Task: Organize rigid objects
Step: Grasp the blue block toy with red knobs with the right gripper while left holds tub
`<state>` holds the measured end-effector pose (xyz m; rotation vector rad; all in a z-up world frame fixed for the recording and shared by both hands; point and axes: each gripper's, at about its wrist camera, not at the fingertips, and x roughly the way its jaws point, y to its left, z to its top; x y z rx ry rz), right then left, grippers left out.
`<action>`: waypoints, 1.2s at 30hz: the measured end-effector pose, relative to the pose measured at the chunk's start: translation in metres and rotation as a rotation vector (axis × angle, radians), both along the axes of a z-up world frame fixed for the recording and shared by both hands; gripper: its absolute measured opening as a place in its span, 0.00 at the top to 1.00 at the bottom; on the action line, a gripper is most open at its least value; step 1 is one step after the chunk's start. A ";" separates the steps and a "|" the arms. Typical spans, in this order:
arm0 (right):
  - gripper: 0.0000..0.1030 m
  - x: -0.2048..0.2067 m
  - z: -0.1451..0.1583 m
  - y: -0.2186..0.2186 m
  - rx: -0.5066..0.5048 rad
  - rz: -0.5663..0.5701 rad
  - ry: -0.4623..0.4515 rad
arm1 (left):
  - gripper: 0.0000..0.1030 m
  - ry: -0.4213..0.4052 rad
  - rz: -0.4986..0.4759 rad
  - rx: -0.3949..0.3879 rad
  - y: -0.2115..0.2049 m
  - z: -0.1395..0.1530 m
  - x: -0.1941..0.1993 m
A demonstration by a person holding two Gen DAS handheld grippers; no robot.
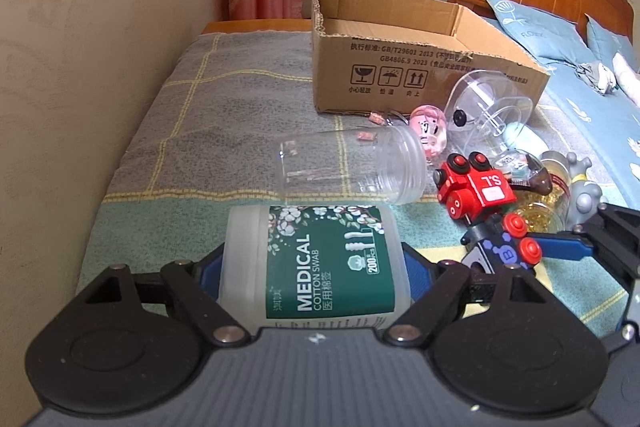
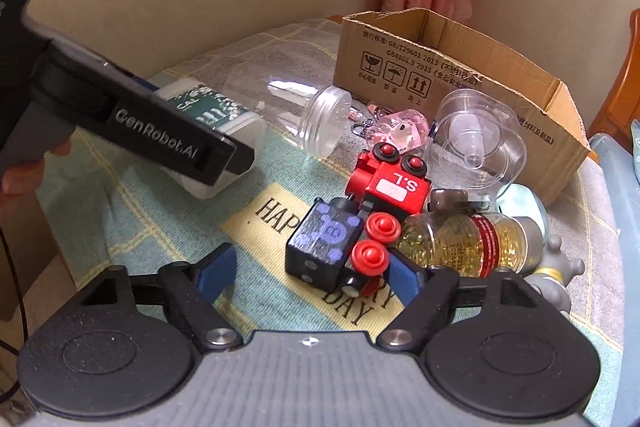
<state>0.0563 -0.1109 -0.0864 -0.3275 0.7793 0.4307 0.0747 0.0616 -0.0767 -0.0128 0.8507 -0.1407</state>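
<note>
Left gripper clamped on the cotton swab box, blue pads pressed against both of its side walls. Box lying with long axis running straight away from the left wrist camera, along the fingers; green "MEDICAL COTTON SWAB" label on top, its text running along that axis; far end pointing toward the clear plastic jar. Jar on its side on the blanket just beyond the box, long axis crosswise, threaded open mouth aimed right at the red toy train. Open cardboard box upright behind, well past the jar. Right gripper spread wide, fingers apart and holding nothing, low over the blanket; right pad just beside the train's red wheels, whether touching cannot be told. Black block marked "B" between the fingers toward the right pad, coupled to the red engine lettered "S.L". Capsule bottle on its side immediately right of the wheels, long axis crosswise, cap to the right.
</note>
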 end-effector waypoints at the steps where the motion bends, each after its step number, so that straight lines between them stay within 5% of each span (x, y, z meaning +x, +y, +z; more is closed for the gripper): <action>1: 0.31 0.001 0.000 0.000 0.000 -0.013 -0.003 | 0.19 -0.001 -0.001 -0.001 -0.001 0.000 0.000; 3: 0.43 0.003 0.001 -0.003 0.007 -0.032 -0.004 | 0.19 -0.002 -0.004 -0.002 -0.001 0.000 -0.001; 19: 0.44 -0.037 0.004 -0.062 0.042 -0.006 0.082 | 0.19 0.018 -0.121 -0.001 -0.025 0.003 -0.019; 23: 0.30 -0.038 0.002 -0.069 0.067 -0.057 0.077 | 0.20 0.002 -0.135 0.038 -0.035 0.002 -0.023; 28: 0.00 -0.033 -0.002 -0.063 0.054 -0.109 0.068 | 0.19 0.000 -0.128 0.034 -0.033 0.003 -0.024; 36: 0.00 -0.035 -0.004 -0.060 0.087 -0.087 0.075 | 0.19 0.006 -0.143 0.051 -0.035 -0.004 -0.023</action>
